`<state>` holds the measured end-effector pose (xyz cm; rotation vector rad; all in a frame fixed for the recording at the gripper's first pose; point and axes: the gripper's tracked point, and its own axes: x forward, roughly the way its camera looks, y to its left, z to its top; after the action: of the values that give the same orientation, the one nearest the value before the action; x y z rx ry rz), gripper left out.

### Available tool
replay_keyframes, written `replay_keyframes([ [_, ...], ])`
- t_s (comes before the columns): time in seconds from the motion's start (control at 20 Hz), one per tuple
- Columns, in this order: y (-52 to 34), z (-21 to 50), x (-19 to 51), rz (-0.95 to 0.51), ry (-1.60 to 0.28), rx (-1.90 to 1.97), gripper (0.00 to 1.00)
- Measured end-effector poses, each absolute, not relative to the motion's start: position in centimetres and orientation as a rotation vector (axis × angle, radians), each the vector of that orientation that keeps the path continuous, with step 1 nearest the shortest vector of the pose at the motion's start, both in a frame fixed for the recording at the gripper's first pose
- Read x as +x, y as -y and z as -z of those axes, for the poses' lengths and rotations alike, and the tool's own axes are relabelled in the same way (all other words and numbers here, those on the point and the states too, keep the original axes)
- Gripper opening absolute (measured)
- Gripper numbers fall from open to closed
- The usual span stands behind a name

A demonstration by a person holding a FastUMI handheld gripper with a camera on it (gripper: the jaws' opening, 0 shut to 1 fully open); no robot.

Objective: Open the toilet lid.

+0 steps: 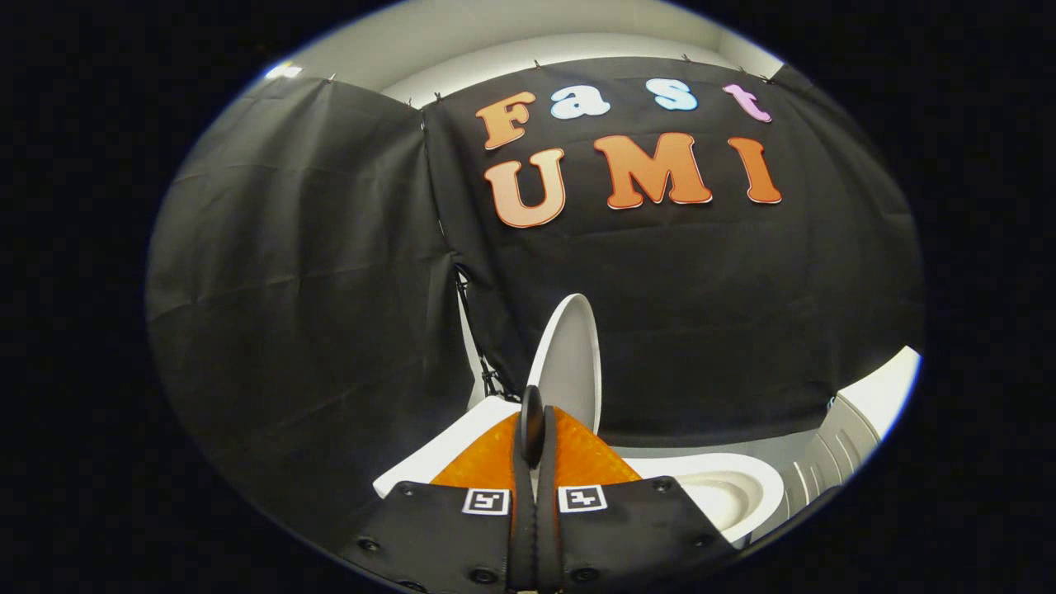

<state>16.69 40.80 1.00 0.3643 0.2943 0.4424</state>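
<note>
The white toilet lid (571,363) stands raised, nearly upright, just beyond my fingertips and slightly to their right. Below and to the right of it the open white bowl with its seat (726,488) shows. A flat white tank top (450,450) lies to the left of the fingers. My gripper (534,412) points at the lower edge of the lid, its two fingers pressed together with nothing visible between them. Whether the tips touch the lid is hidden by the fingers themselves.
Black cloth walls (313,272) close in behind and to the left of the toilet. A white ribbed object (866,421) stands to the right of the bowl. A strip of pale floor (742,445) runs behind the bowl.
</note>
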Motion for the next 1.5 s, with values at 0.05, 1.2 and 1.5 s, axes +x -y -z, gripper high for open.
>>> replay_keyframes([
  [0.05, -41.4, -1.2, 16.7, -0.447, -0.296, 0.358, 0.08],
  [1.2, -55.7, -1.8, 15.5, -0.516, -0.331, 0.096, 0.08],
  [1.5, -54.7, -2.0, 15.9, -0.454, -0.289, 0.081, 0.12],
])
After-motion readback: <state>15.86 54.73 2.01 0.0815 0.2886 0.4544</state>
